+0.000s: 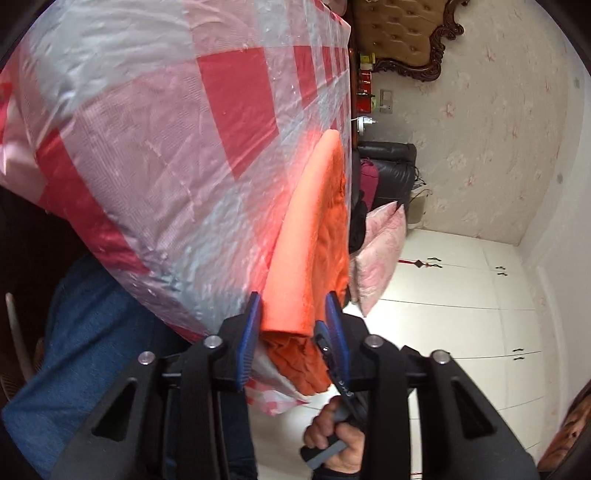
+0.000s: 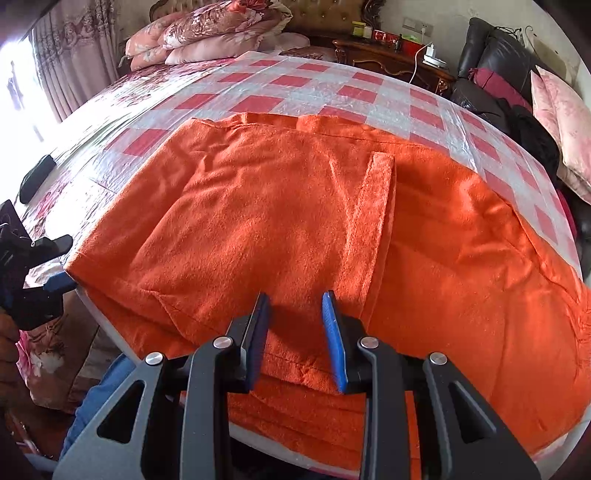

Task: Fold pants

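Note:
The orange fleece pants (image 2: 295,206) lie spread flat on a red-and-white checked plastic sheet (image 2: 325,92) on the bed. My right gripper (image 2: 295,306) is open, its blue pads just above the near edge of the pants. My left gripper (image 1: 293,314) is open at the pants' left edge (image 1: 306,240), which runs between its blue pads; this view is rolled sideways. The left gripper also shows in the right wrist view (image 2: 55,262), at the pants' left corner. The right gripper's tip (image 1: 328,343) shows just behind the left one.
Pillows (image 2: 207,33) are stacked at the bed's head. A black object (image 2: 35,177) lies on the floral bedspread at the left. A dark wooden nightstand (image 2: 391,55) and a black leather chair (image 2: 495,66) with pink cushions stand on the right. The person's jeans (image 1: 92,332) are close below.

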Available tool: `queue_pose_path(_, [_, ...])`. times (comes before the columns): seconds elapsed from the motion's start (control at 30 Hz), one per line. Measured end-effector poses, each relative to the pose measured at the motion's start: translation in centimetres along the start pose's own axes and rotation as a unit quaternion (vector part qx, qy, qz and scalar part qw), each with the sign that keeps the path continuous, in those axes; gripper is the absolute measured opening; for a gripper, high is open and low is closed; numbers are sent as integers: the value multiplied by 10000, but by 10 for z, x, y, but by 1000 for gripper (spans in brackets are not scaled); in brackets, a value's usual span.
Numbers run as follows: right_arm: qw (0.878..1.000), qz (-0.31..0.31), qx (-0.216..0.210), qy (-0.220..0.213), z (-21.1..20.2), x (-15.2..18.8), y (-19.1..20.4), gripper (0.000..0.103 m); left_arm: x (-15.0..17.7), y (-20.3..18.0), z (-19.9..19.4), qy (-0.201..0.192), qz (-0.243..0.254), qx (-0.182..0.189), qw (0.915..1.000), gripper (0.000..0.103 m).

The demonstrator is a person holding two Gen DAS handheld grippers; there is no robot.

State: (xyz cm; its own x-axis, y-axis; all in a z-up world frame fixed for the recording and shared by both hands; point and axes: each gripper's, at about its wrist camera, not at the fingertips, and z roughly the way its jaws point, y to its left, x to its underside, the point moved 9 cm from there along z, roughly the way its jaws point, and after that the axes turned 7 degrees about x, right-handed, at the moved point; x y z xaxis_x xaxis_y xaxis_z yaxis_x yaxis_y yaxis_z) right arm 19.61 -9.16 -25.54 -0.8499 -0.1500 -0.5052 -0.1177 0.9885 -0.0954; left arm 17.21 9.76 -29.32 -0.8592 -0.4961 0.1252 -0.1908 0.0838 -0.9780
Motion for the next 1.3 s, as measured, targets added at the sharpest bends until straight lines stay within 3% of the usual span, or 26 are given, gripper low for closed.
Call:
queue_pose_path(0.2, [10000,15,-63,5,0,-1,-1,29,-4,-9,3,55,268,-103,9996,47])
queue_pose_path(0.33, [10000,52,-84,3,0,0,-1,29,-12,-26,10,14,380,135,9992,47])
queue_pose_path(0.47, [9998,106,-160,27,0,-1,-3,29,-11,-18,12,-3,271,-104,9996,47])
queue_pose_path(0.53, [9997,124,-201,38,0,-1,-3,29,-4,-9,10,124,219,-523,9983,41])
queue_pose_path(0.77, [9999,79,-126,54,1,-2,-1,30,-2,-12,21,304,245,-746,9965,38])
queue_pose_path(0.83, [9999,80,-127,66,1,-2,-1,30,-4,-12,23,311,422,-990,9937,23])
queue_pose_path(0.9, [9999,79,-127,83,1,-2,-1,30,-7,-15,24,247,704,-1289,9888,15])
queue_pose_path(1.23, [9997,-4,28,251,1,-5,5,33,-6,-23,19,73,1052,-1404,9845,11])
queue_pose_path(1.3, [9994,187,-39,273,-5,-15,1,33,-3,-24,16,65,1267,-1538,9799,11])
